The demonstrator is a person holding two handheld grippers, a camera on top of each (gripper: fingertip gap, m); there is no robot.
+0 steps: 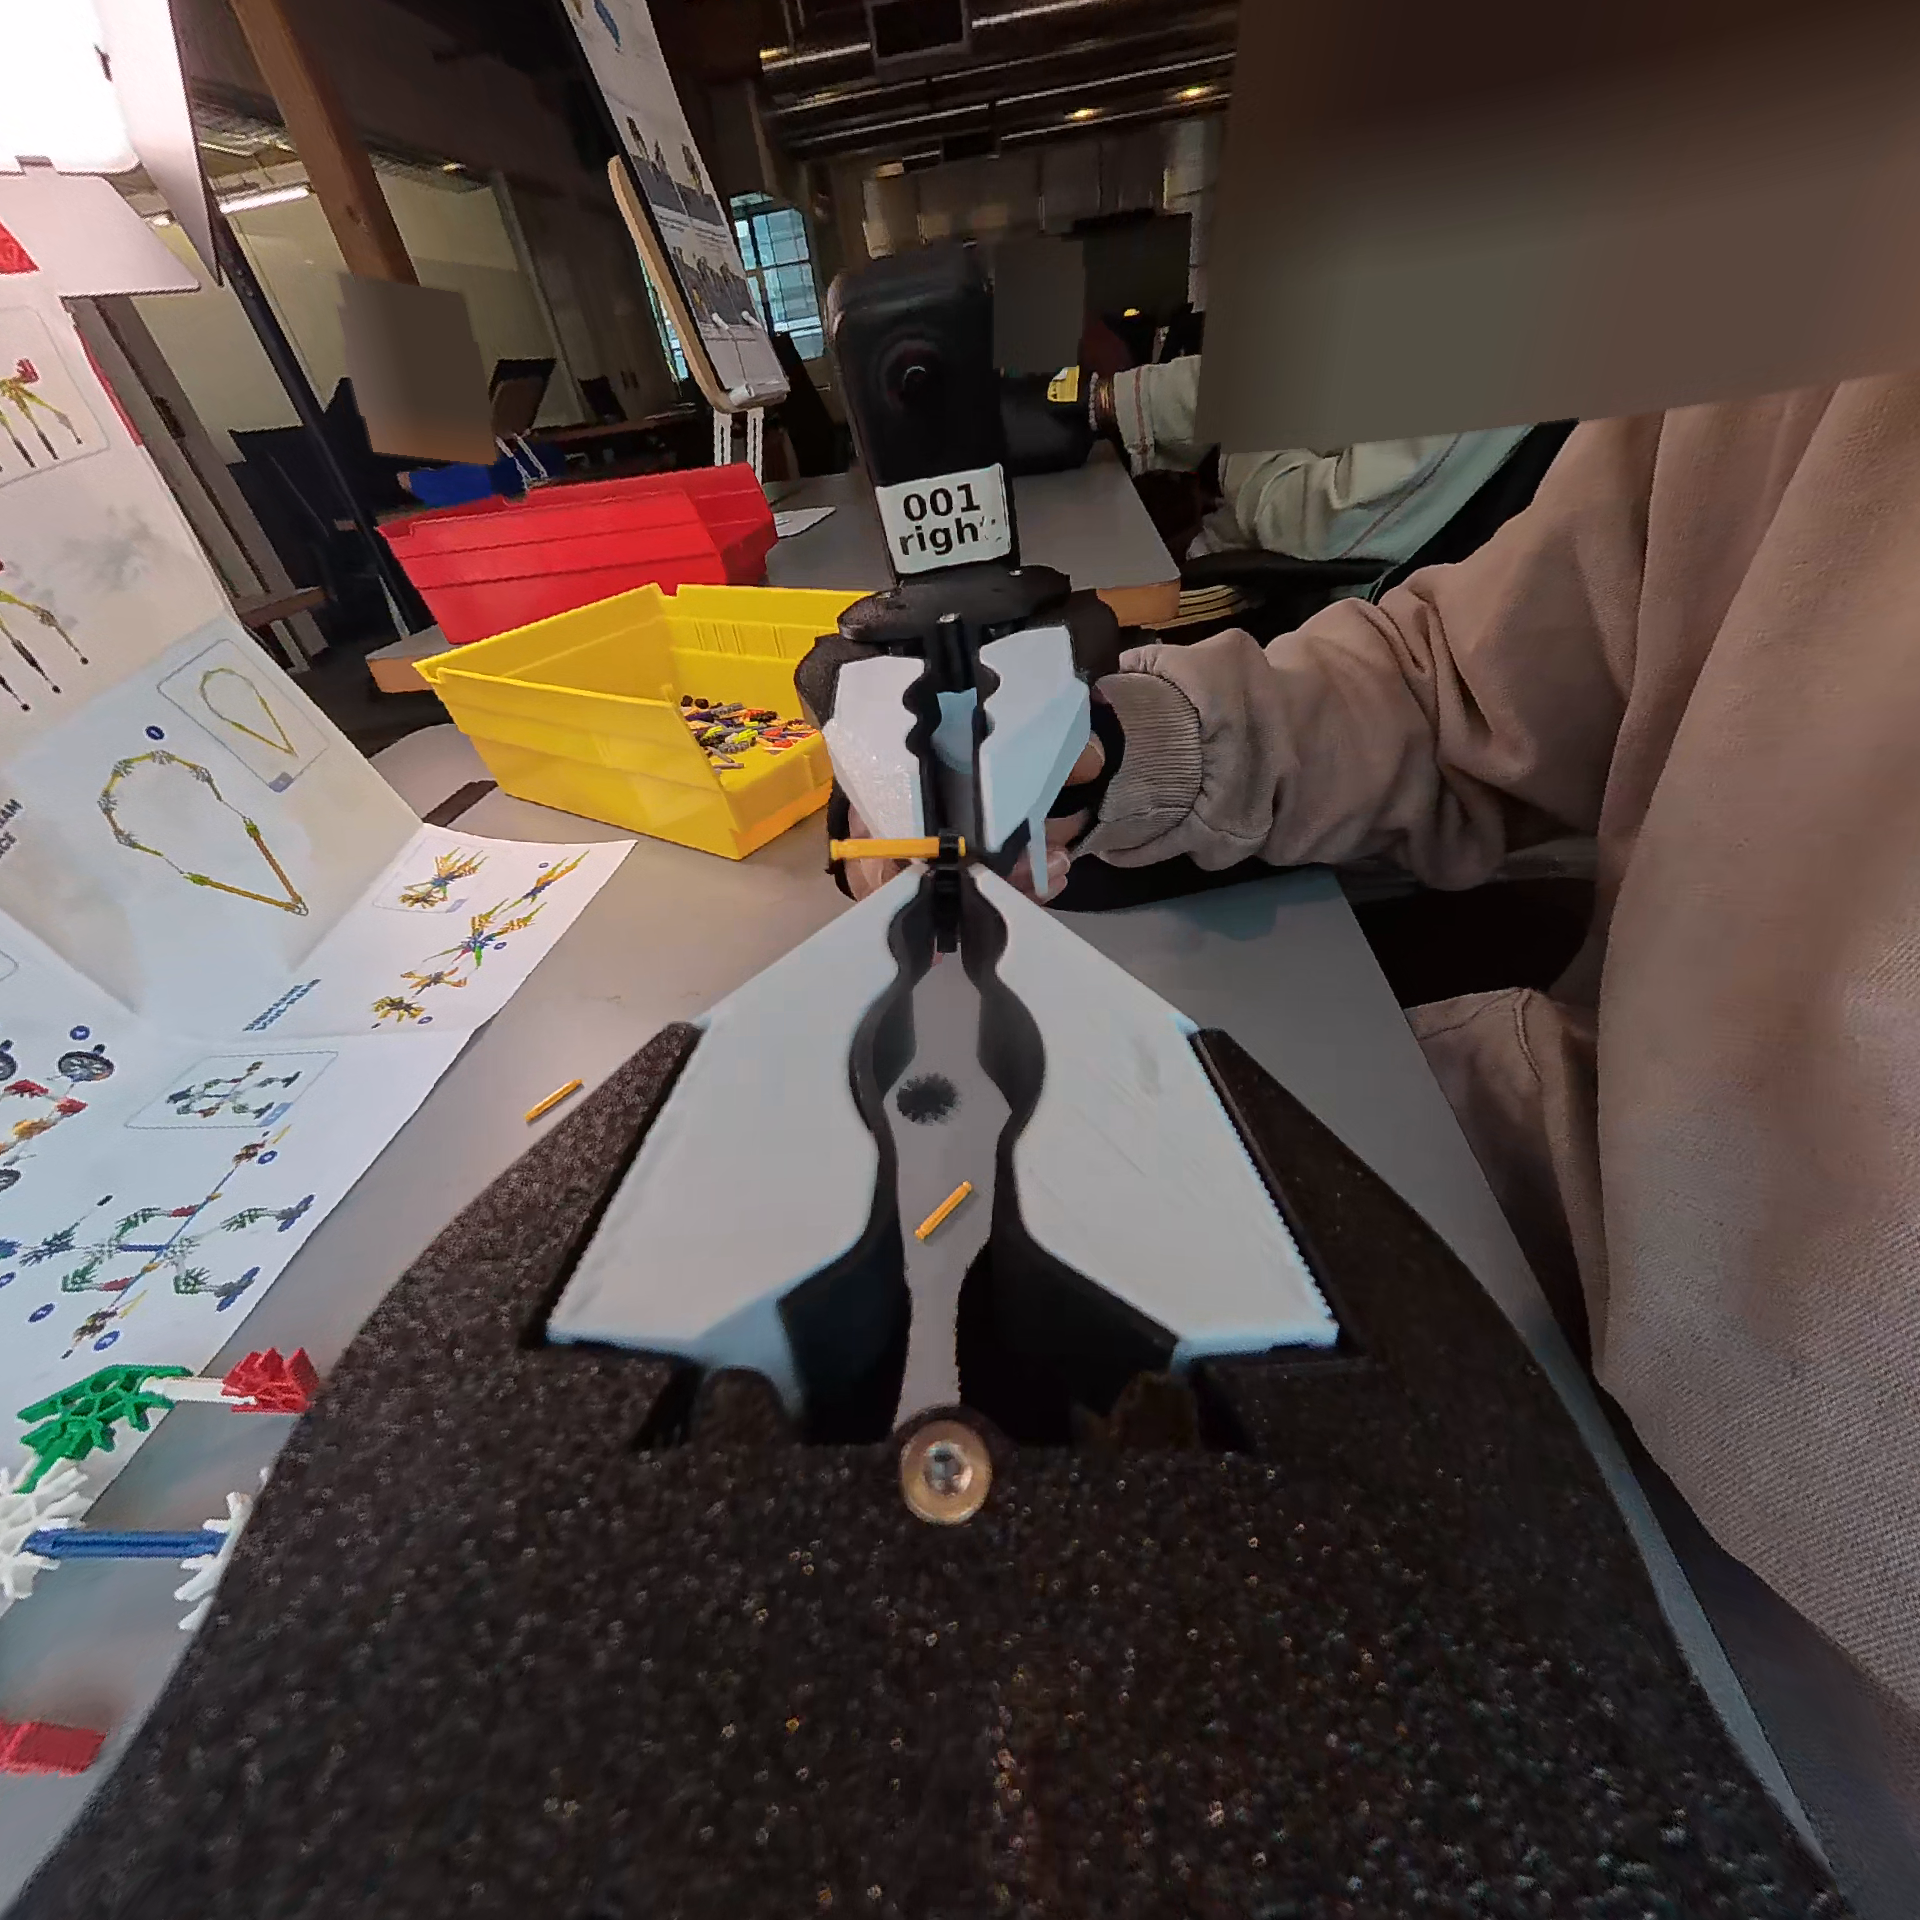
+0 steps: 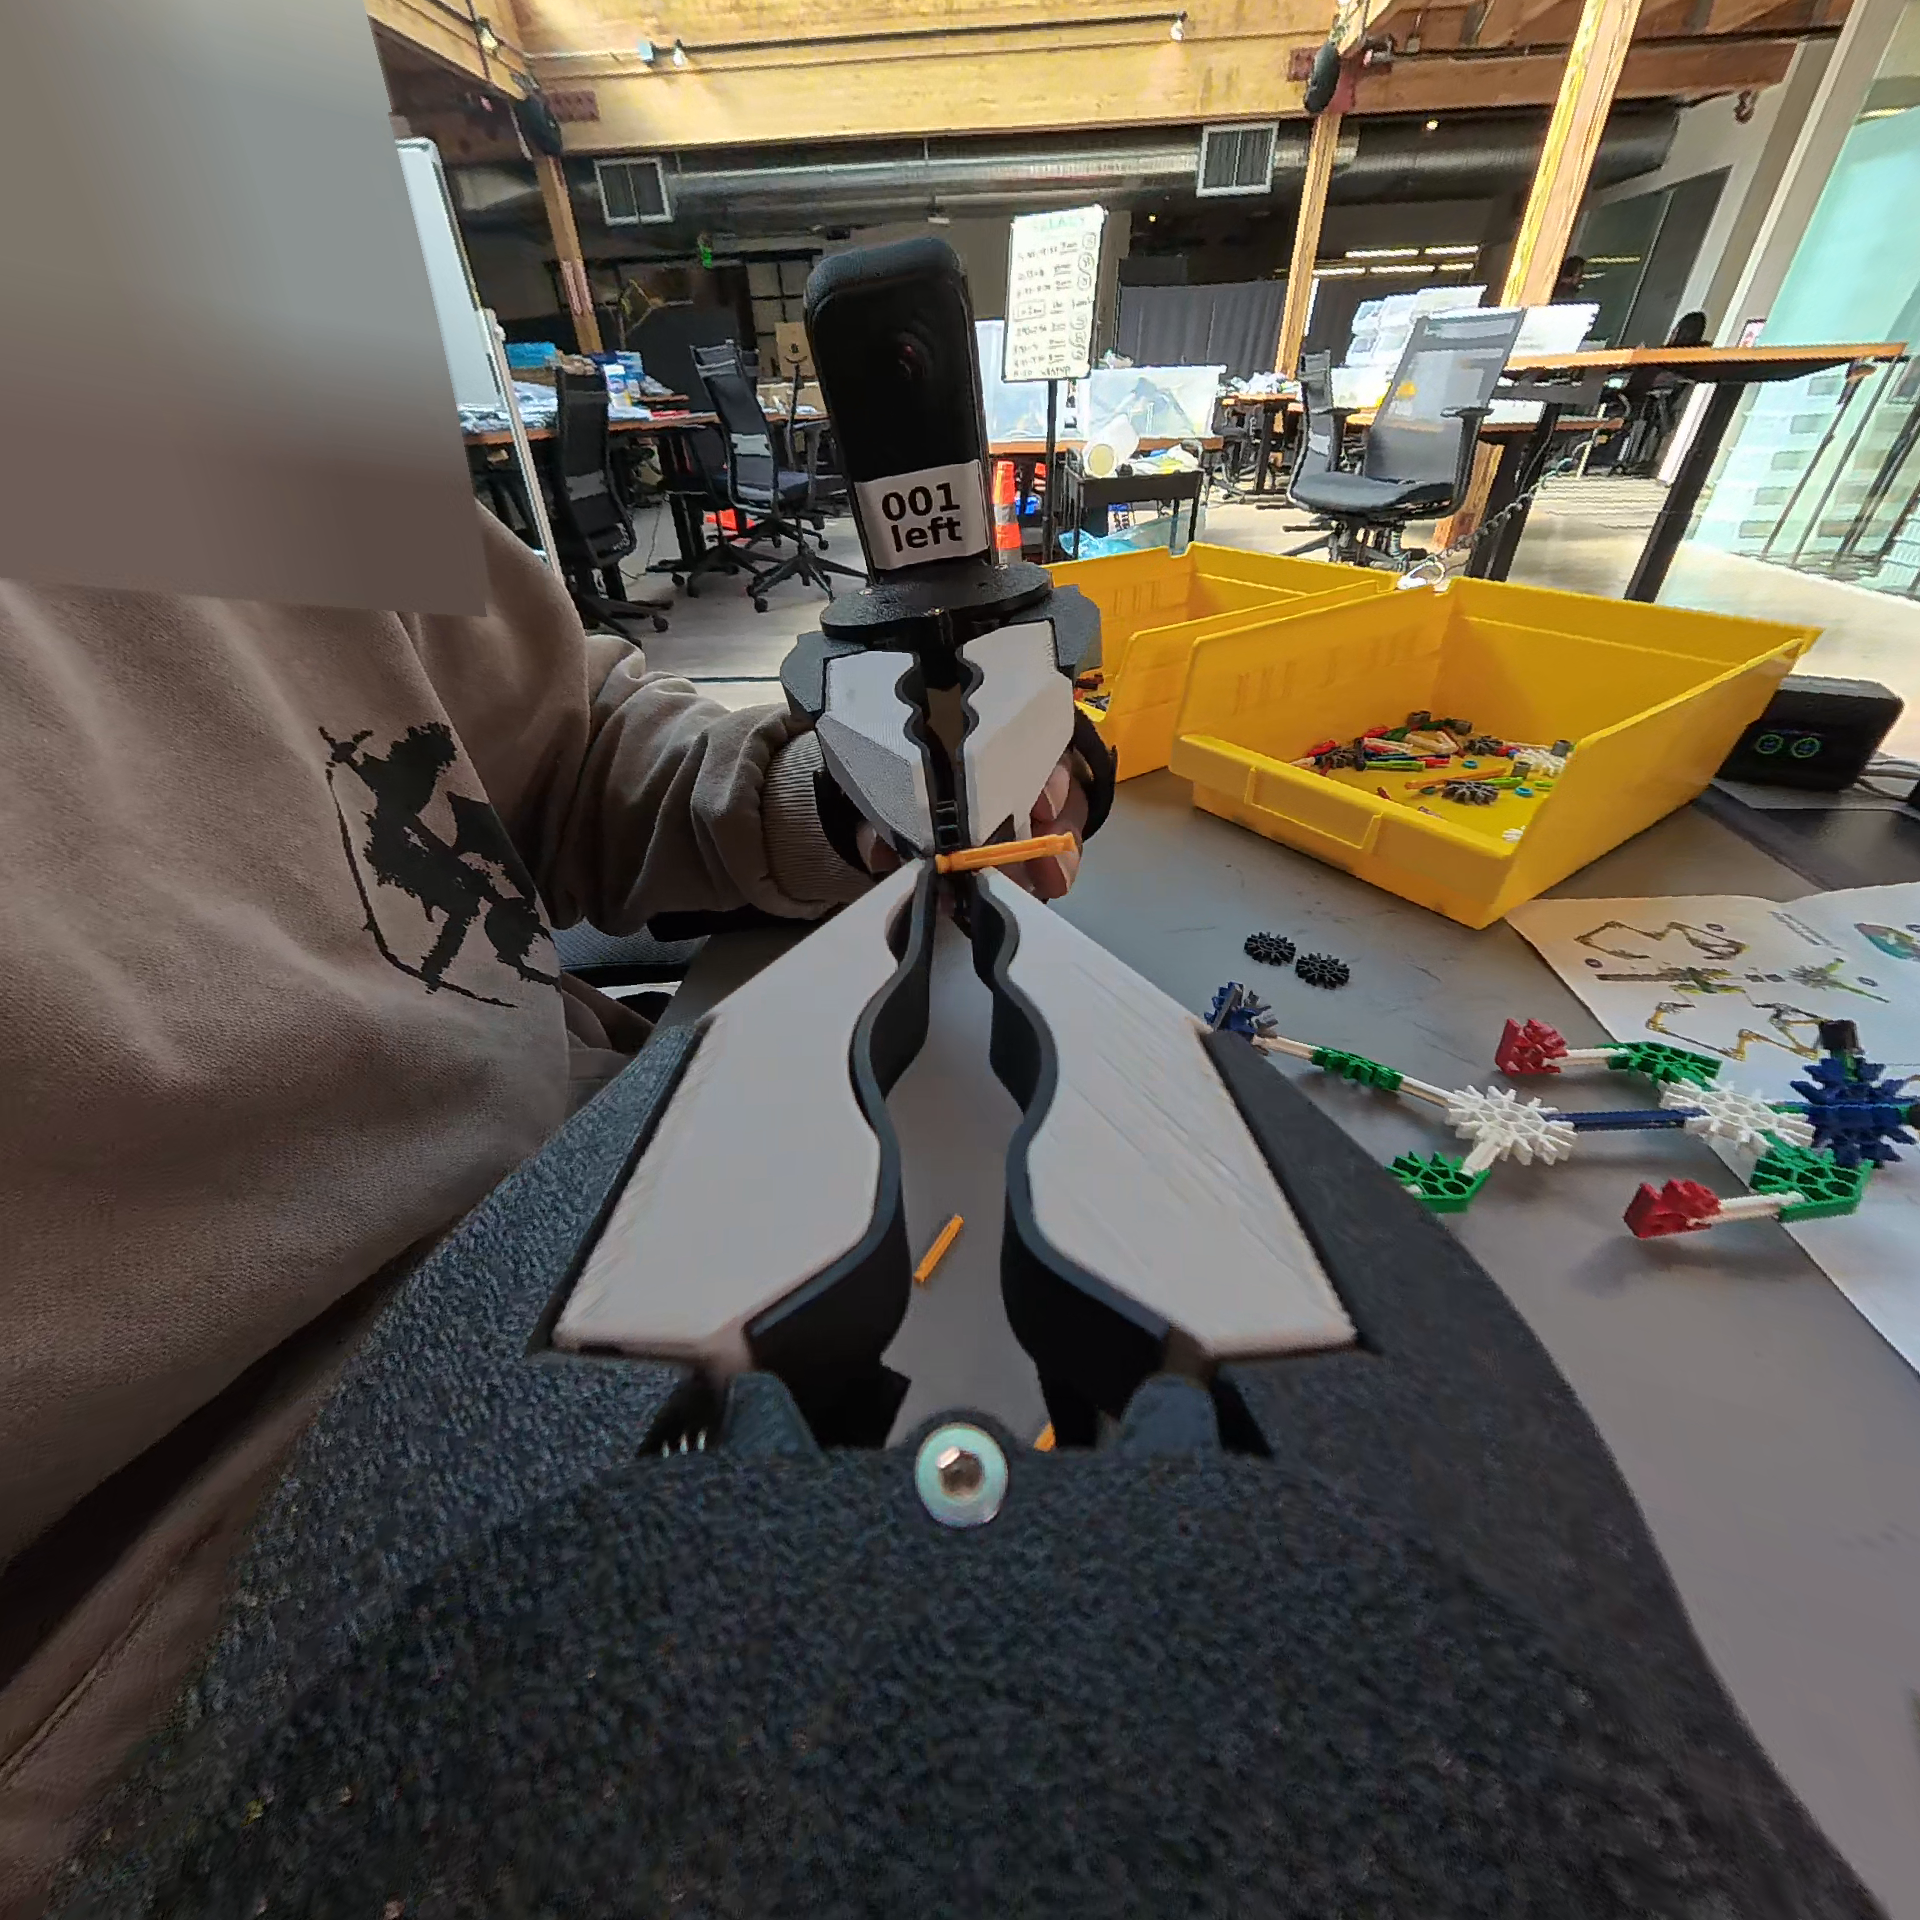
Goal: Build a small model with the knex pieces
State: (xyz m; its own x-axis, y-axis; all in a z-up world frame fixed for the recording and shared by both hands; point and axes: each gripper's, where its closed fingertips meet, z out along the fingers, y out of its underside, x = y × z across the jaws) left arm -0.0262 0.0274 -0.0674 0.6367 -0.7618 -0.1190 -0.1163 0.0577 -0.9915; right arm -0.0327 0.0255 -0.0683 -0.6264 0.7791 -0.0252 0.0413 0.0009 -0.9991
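Two grippers tip to tip above the table (image 1: 1195,966).
Your left gripper (image 1: 940,904) is pinched nearly closed on a small black connector (image 1: 945,920), with a yellow rod (image 1: 894,848) jutting sideways from it. Your right gripper (image 2: 938,888) is also narrowed there, but its hold can't be made out. A spare rod (image 2: 938,1250) lies below.
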